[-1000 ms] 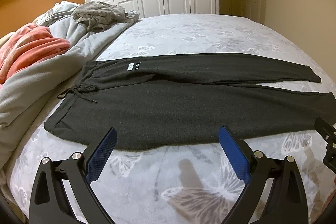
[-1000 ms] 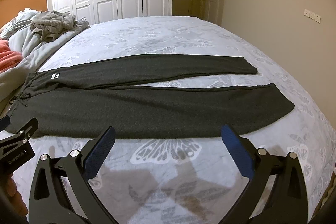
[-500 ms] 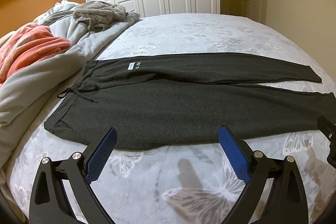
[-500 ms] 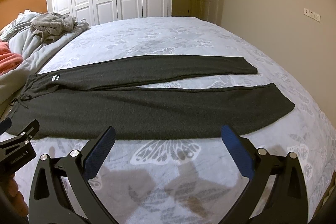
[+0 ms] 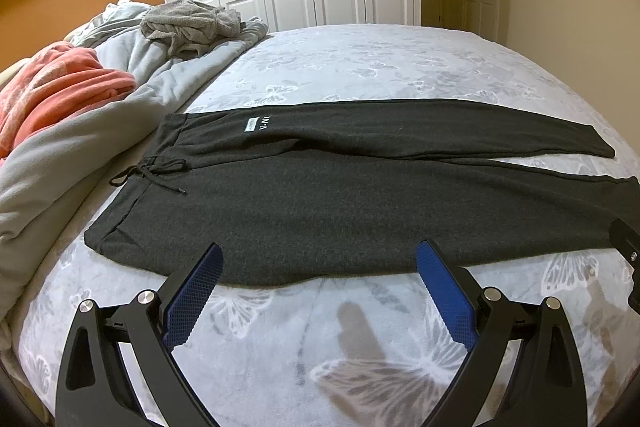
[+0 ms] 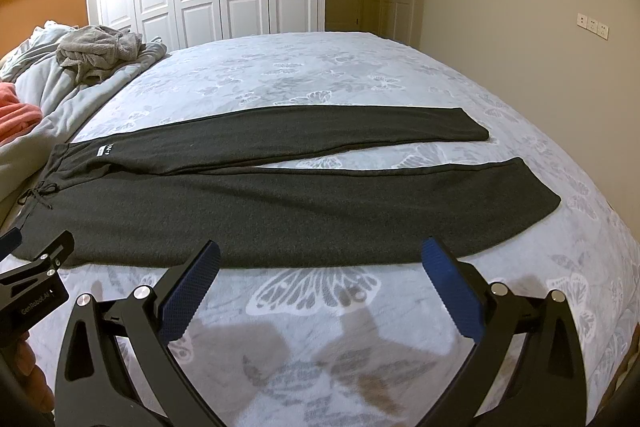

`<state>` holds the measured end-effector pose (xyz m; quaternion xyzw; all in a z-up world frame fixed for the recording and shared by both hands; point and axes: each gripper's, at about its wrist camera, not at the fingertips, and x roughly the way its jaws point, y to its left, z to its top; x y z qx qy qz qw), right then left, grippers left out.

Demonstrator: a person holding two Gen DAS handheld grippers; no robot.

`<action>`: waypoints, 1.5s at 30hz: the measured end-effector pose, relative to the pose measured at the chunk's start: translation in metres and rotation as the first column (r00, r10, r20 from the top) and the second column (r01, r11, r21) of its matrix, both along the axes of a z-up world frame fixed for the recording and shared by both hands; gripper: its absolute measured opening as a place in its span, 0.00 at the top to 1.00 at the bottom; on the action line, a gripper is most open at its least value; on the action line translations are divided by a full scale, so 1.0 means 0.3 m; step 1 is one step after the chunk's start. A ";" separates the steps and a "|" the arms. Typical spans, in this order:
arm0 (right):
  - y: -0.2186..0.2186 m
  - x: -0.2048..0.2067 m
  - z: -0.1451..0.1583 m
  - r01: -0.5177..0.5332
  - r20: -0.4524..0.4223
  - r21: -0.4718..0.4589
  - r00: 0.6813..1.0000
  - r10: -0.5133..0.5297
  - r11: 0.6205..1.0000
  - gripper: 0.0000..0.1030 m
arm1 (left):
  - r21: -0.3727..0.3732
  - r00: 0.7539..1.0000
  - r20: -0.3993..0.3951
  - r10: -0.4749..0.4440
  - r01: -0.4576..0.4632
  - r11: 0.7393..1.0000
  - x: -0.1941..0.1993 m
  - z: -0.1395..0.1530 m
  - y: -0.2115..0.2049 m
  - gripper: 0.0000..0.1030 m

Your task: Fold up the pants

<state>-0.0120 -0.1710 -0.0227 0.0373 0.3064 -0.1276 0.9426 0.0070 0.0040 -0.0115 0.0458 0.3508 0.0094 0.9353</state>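
Dark pants (image 5: 340,195) lie flat across the bed (image 5: 360,67), waistband left, legs right, the near cuff cut off in the left view. Left gripper (image 5: 318,267) and right gripper (image 6: 320,263) hover near, spread wide, empty.

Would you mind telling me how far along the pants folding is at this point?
Done: the dark grey pants lie flat on the bed, legs apart, drawstring at the waistband end. In hand: nothing; the left gripper and right gripper are both open, short of the near edge. Left: every fold, beginning with laying one leg over the other.
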 end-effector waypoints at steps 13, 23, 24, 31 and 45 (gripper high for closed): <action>-0.001 0.000 0.000 -0.002 -0.001 0.001 1.000 0.002 1.000 0.04 | 0.001 1.000 -0.002 0.000 0.000 1.000 0.001 -0.001 0.000 0.08; -0.004 -0.001 0.001 0.001 0.001 0.003 1.000 -0.001 1.000 0.04 | 0.001 1.000 -0.004 0.004 -0.004 1.000 0.002 -0.005 0.001 0.08; -0.005 -0.001 0.000 0.001 0.001 0.003 1.000 -0.001 1.000 0.04 | 0.001 1.000 -0.004 0.004 -0.003 1.000 0.003 -0.008 0.000 0.08; -0.006 -0.002 0.001 0.001 0.002 0.003 1.000 -0.001 1.000 0.04 | -0.003 1.000 -0.007 0.004 -0.004 1.000 0.002 -0.011 0.004 0.08; -0.515 0.294 0.087 0.074 -0.126 -0.009 0.989 -0.074 0.997 0.04 | -0.165 0.994 -0.093 -0.049 0.033 0.986 0.277 0.088 0.250 0.06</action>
